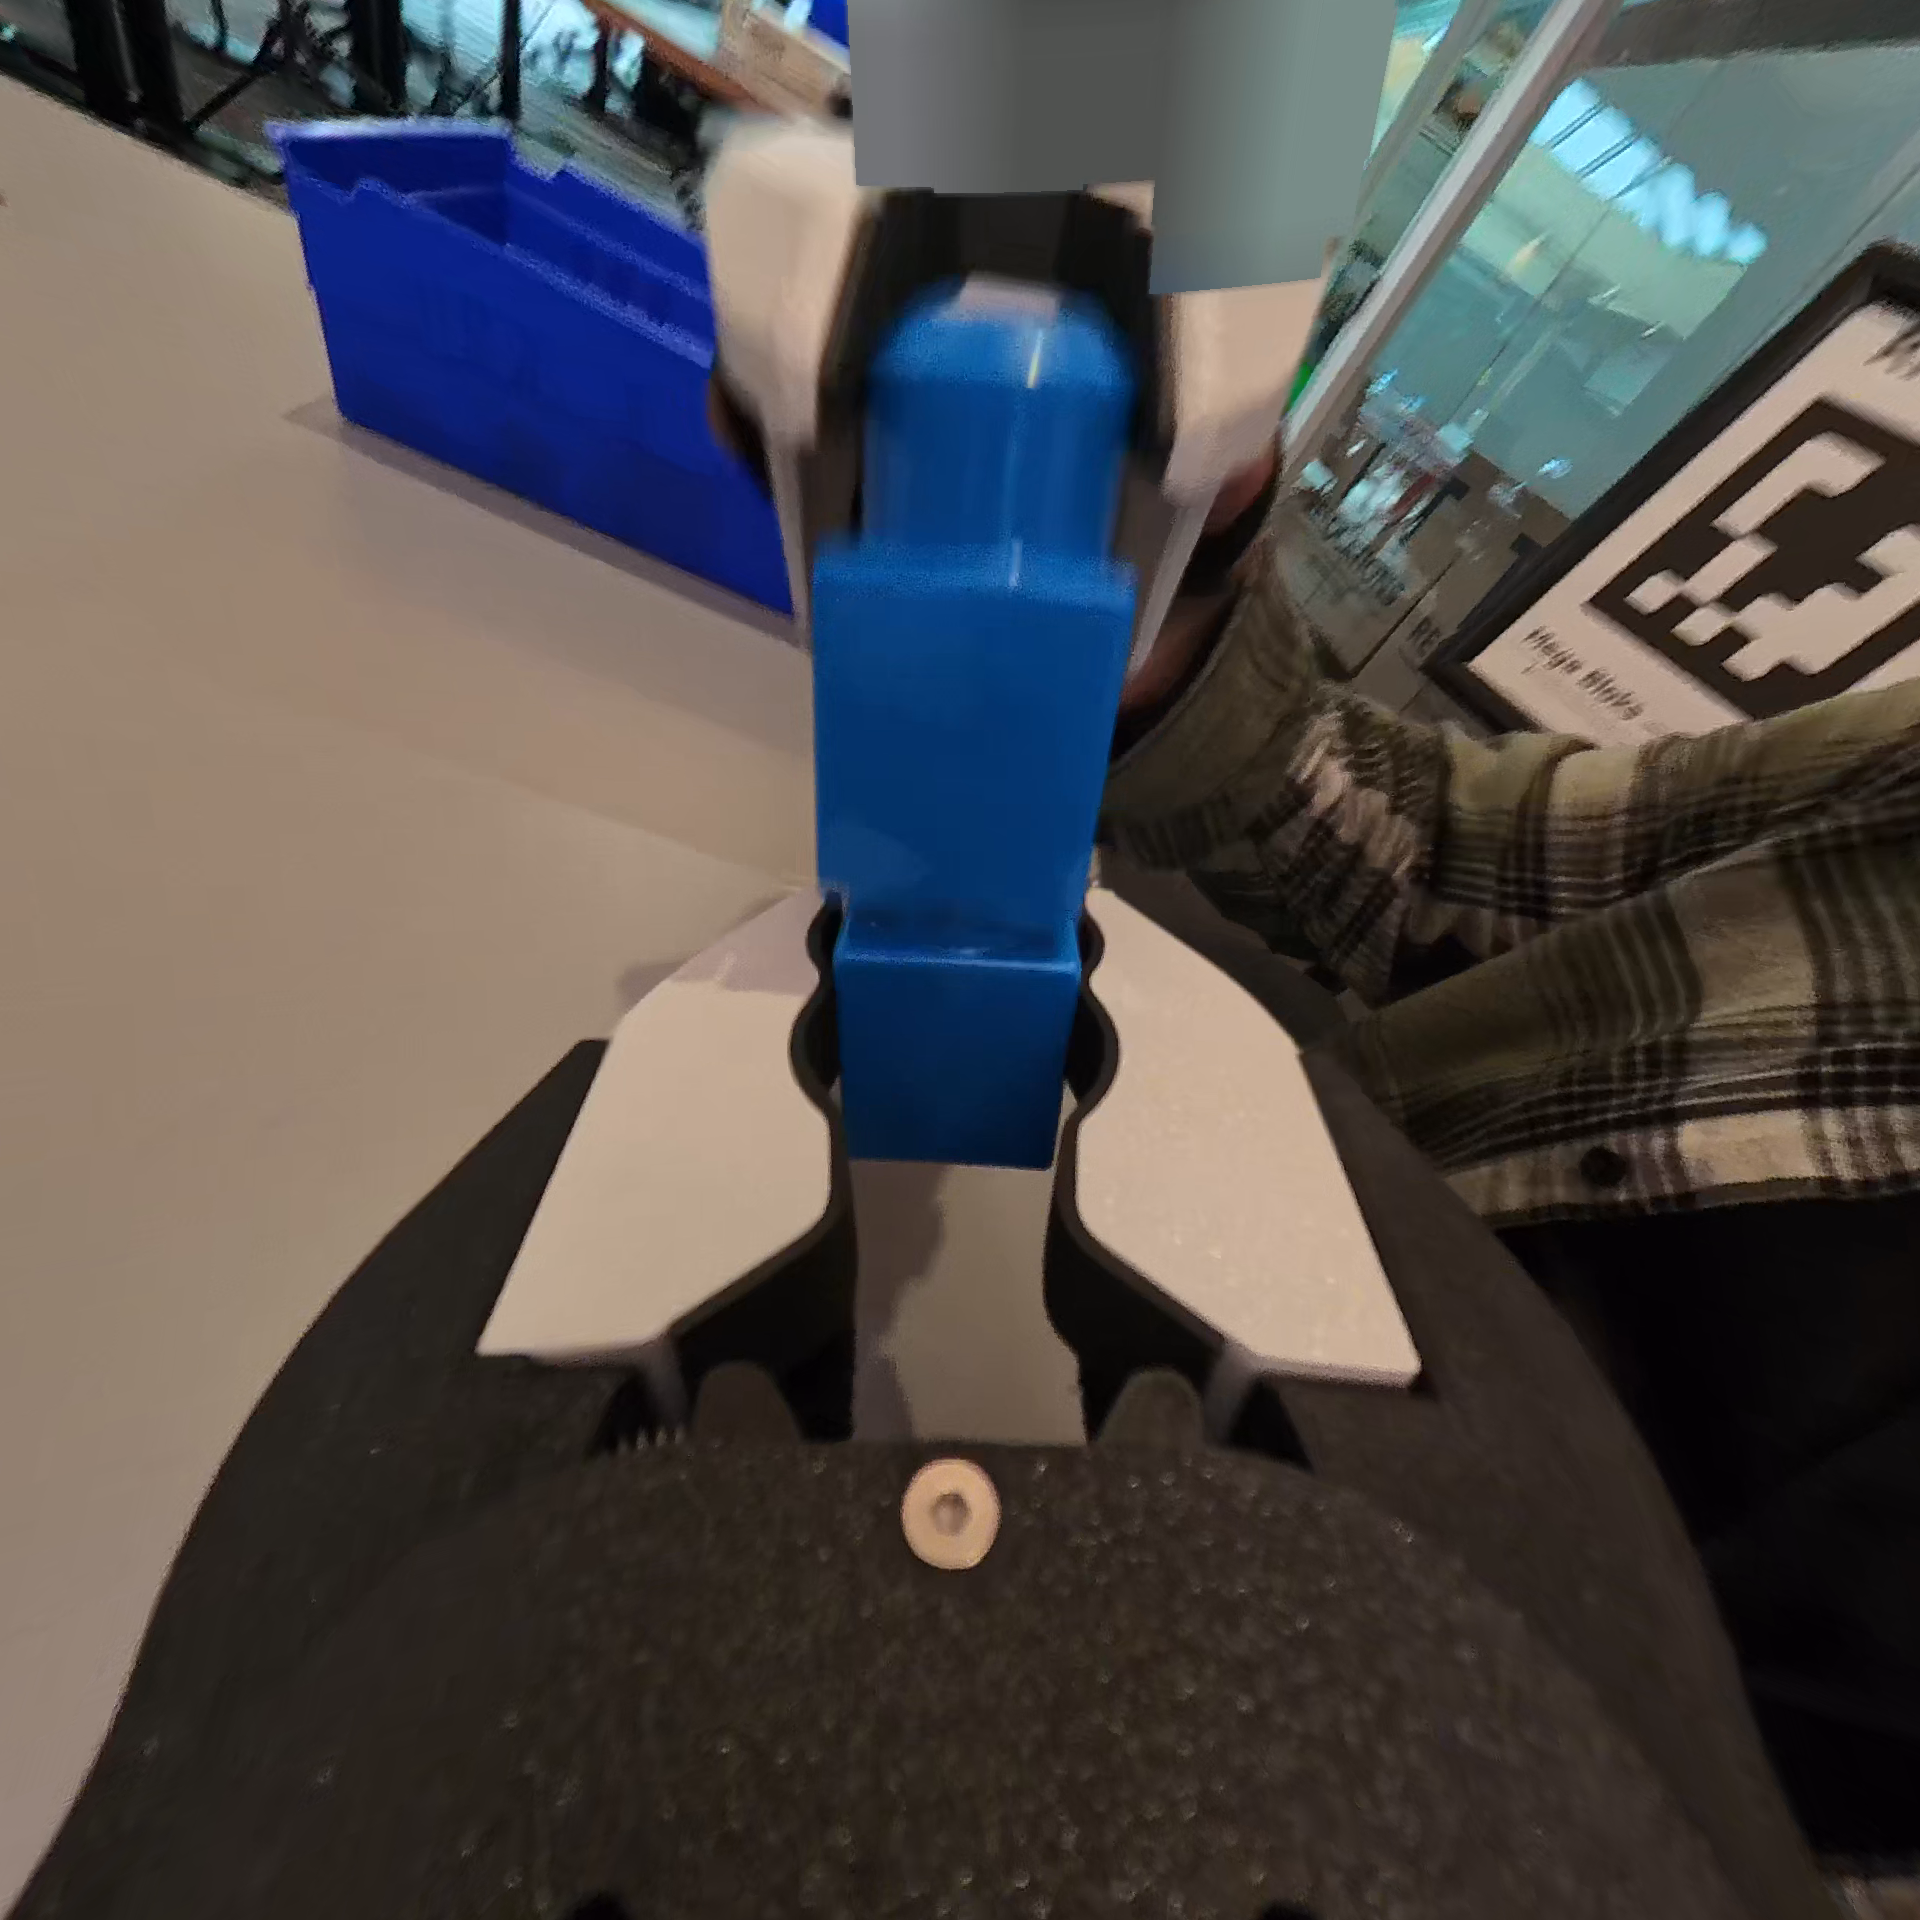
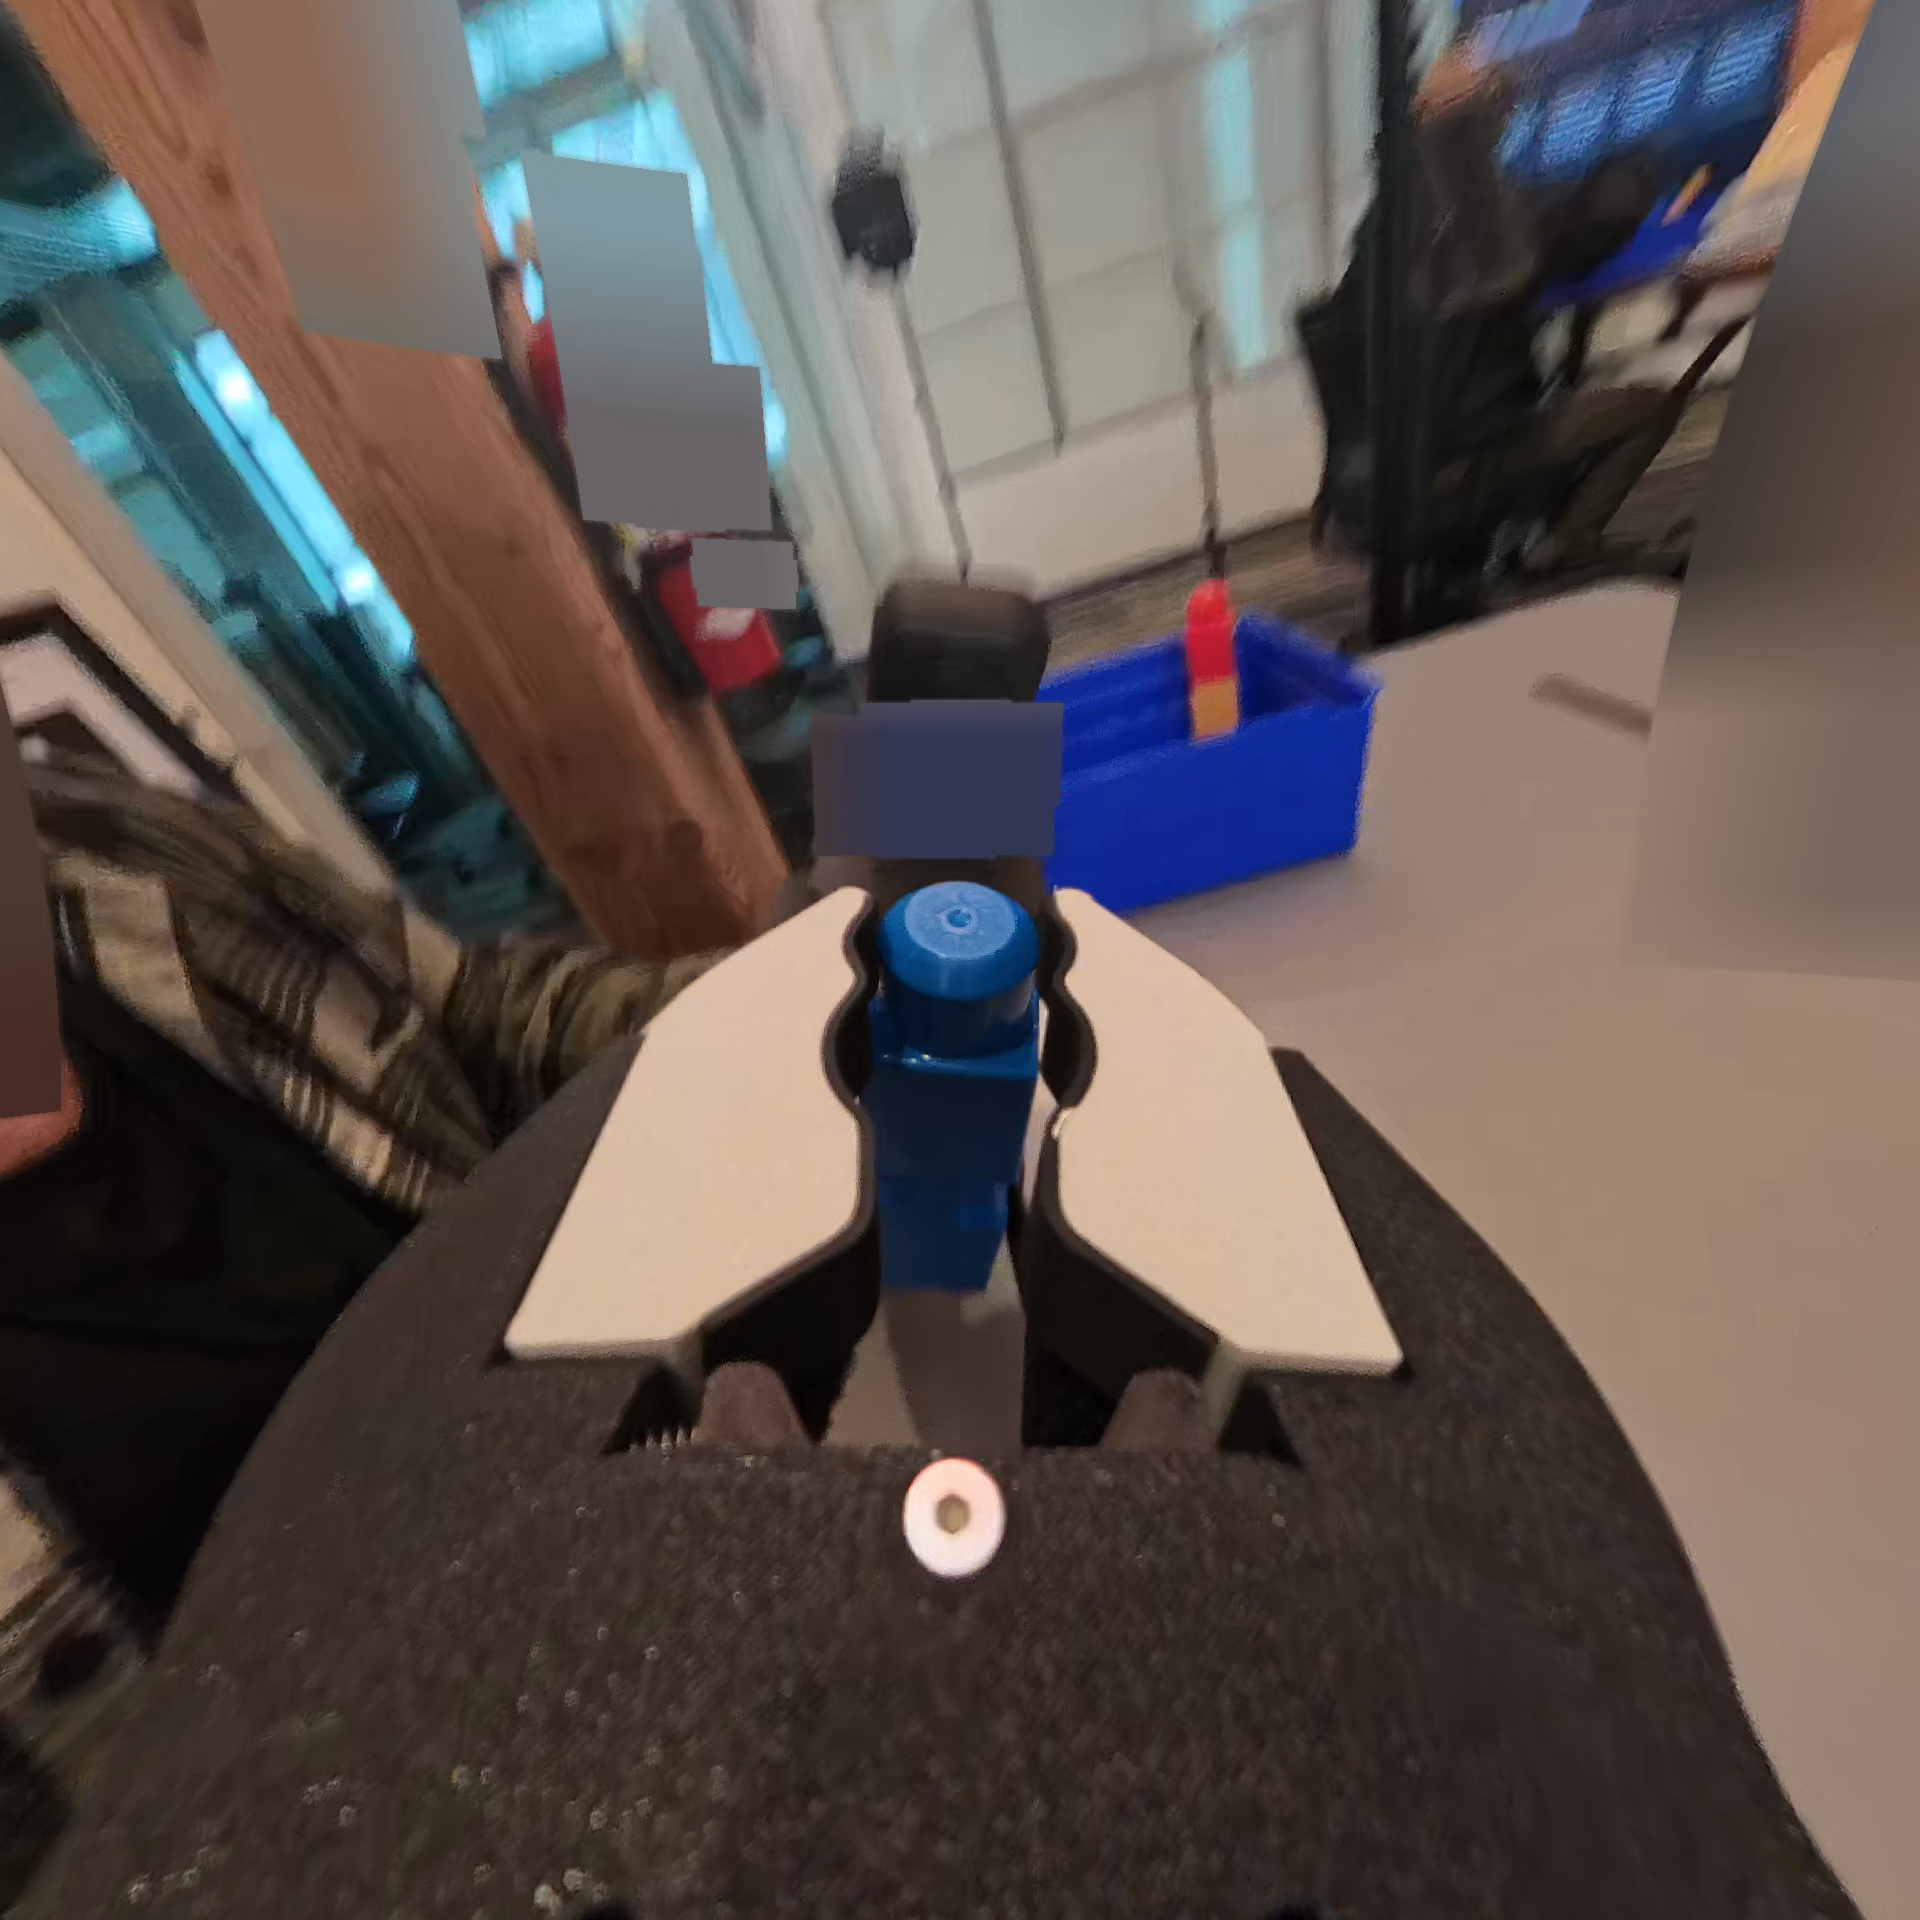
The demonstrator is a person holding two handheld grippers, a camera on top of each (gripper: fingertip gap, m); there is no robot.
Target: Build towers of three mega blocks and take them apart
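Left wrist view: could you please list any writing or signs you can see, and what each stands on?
Framed white sign: a black square marker pattern with a short printed line beneath it; I don't copy its words.
Glass wall: lettering, too blurred to read.
Blue blocks and blue bin: no writing visible.

Bright blue blocks (image 1: 961,748) here, a shade lighter than the deep blue bin (image 1: 520,343) behind. Grey-white fingers (image 1: 675,1143) on black, grainy gripper bodies. Green-and-cream plaid sleeve (image 1: 1558,883), and a red-over-orange block (image 2: 1210,665) in the bin.
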